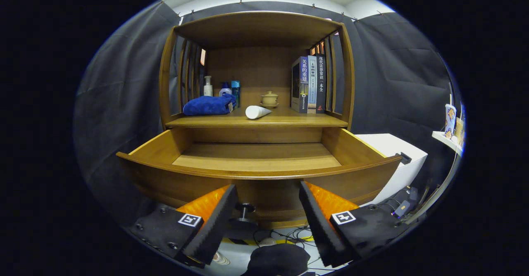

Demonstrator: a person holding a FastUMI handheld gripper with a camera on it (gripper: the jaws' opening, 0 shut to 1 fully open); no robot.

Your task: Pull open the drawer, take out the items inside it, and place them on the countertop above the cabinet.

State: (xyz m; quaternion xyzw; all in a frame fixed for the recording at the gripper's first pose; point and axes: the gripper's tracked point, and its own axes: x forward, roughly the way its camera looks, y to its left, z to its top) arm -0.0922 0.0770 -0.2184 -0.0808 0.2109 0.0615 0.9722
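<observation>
- We see the gripper (268, 193) with its fingers spread wide, holding nothing.
- Between the fingers, near the left one, stands the drawer's knob (244, 210); we cannot tell whether it touches.
- The drawer (256, 164) is pulled out toward us, just ahead of the fingers, and we see bare wood on its floor.
- Above it runs the countertop (289, 121) of the cabinet (256, 28).
- On the countertop's left lies a folded blue cloth (208, 105).
- Just to the cloth's right lies a white tube (257, 112), on its side, cap end pointing right.
- Behind the cloth three bottles (223, 88) stand upright against the back panel.
- Behind the tube sits a small lidded cup (269, 98) on a saucer.
- At the right end, books (309, 84) stand upright against the slatted side.
- Beyond the drawer's right corner we see a white box (396, 152).
- Below the fingers, cables (285, 234) lie on the floor.
</observation>
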